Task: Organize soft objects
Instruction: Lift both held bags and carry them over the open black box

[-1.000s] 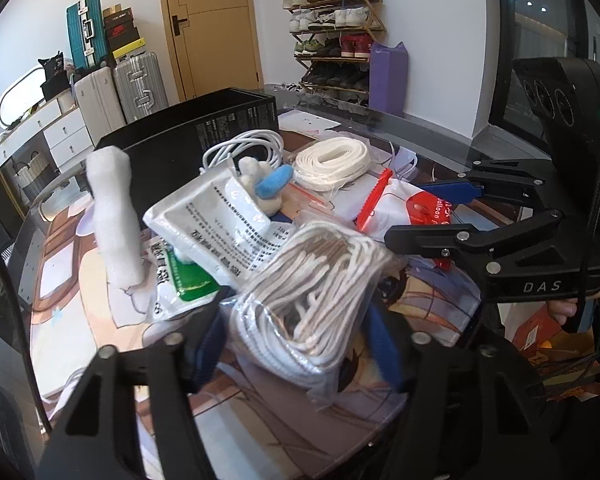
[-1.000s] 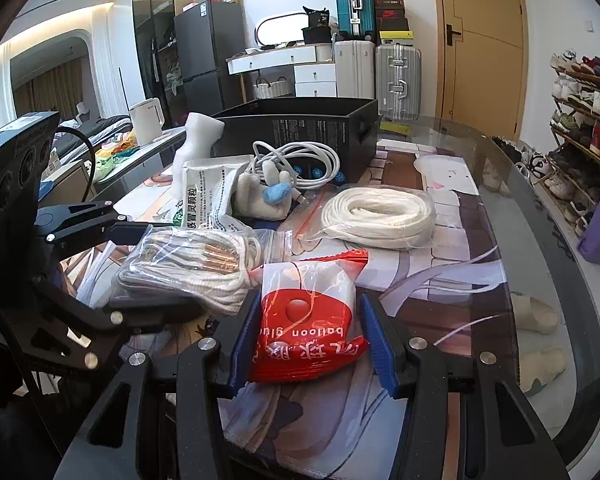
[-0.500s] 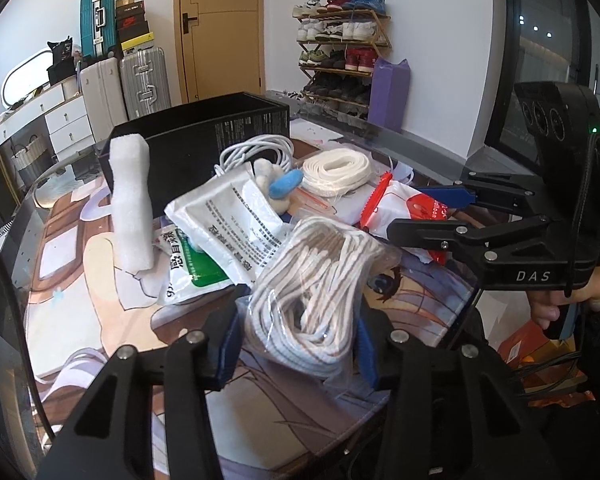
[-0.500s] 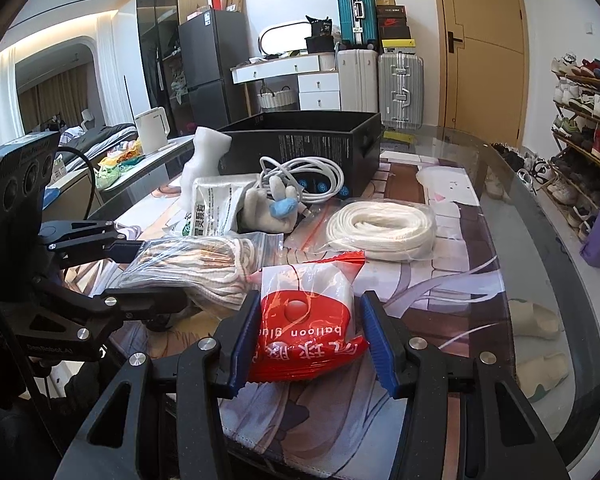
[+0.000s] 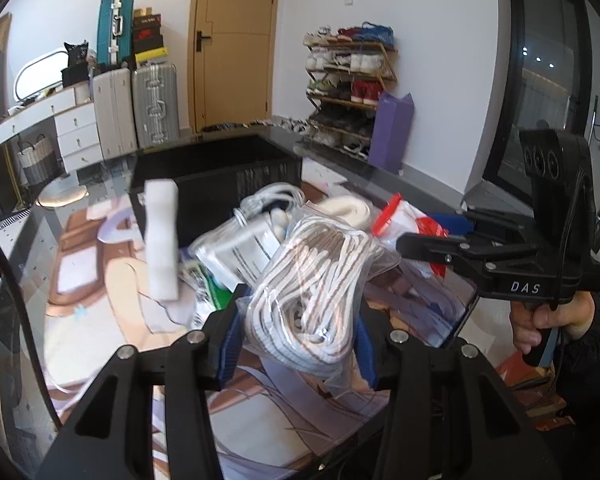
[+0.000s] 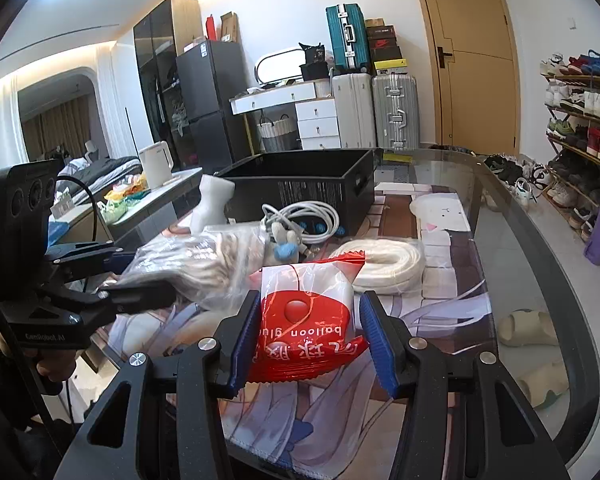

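Note:
My left gripper [image 5: 296, 344] is shut on a clear bag of white rope [image 5: 316, 292] and holds it raised above the printed mat; the bag also shows in the right wrist view [image 6: 204, 264]. My right gripper [image 6: 308, 340] is shut on a red and white balloon-glue packet [image 6: 304, 320], lifted above the mat; that gripper also shows in the left wrist view [image 5: 440, 236]. An open black box [image 6: 300, 184] stands behind the pile.
On the mat lie a coil of white band [image 6: 388, 260], a white cable coil [image 6: 300, 216], a small plush with a blue part [image 6: 284, 244], white paper packets [image 5: 236, 256] and a white foam piece [image 5: 162, 236]. The glass table edge [image 6: 540, 280] runs on the right.
Both grippers have risen with their loads: the rope bag and the red packet now hang higher above the mat. The left view has tilted up.

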The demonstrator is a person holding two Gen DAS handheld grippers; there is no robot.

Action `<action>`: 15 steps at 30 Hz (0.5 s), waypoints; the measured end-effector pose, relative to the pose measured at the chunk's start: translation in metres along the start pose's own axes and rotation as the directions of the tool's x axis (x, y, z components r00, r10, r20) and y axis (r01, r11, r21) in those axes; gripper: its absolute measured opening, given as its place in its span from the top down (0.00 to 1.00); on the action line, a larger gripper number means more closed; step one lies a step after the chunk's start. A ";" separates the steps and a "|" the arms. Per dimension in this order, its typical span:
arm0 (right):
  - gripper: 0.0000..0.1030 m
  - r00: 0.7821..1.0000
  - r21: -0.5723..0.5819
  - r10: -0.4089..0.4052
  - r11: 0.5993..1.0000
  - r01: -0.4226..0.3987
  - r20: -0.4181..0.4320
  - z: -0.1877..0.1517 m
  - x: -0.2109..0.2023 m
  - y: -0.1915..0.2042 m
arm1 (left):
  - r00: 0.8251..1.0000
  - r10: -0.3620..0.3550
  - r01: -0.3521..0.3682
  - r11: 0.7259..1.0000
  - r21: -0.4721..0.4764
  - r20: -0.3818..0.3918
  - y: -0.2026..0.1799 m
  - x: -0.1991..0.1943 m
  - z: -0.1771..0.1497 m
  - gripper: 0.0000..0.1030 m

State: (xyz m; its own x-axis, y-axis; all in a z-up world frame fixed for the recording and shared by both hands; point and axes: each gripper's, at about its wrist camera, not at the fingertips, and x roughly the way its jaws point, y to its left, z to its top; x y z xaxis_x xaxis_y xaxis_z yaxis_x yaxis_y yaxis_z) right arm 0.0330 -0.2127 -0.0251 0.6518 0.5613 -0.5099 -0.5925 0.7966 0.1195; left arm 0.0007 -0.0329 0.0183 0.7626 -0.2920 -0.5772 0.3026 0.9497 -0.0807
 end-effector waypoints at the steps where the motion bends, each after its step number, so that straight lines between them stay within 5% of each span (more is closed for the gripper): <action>1: 0.51 1.000 0.008 0.006 1.000 -0.006 0.005 0.002 -0.001 0.000 | 1.000 0.002 -0.002 1.000 -0.003 0.011 0.001 -0.003 0.002 0.55; 15: 0.51 0.997 0.027 0.025 0.999 -0.027 0.079 0.038 -0.012 -0.001 | 0.988 0.103 -0.092 0.991 -0.099 0.112 0.039 -0.024 0.027 0.55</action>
State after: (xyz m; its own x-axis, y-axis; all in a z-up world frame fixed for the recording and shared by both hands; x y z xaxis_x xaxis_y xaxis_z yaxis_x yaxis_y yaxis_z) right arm 0.0440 -0.2111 0.0135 0.6724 0.5970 -0.4375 -0.5971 0.7868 0.1559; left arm 0.0100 0.0079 0.0513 0.8486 -0.2038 -0.4881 0.1732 0.9790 -0.1075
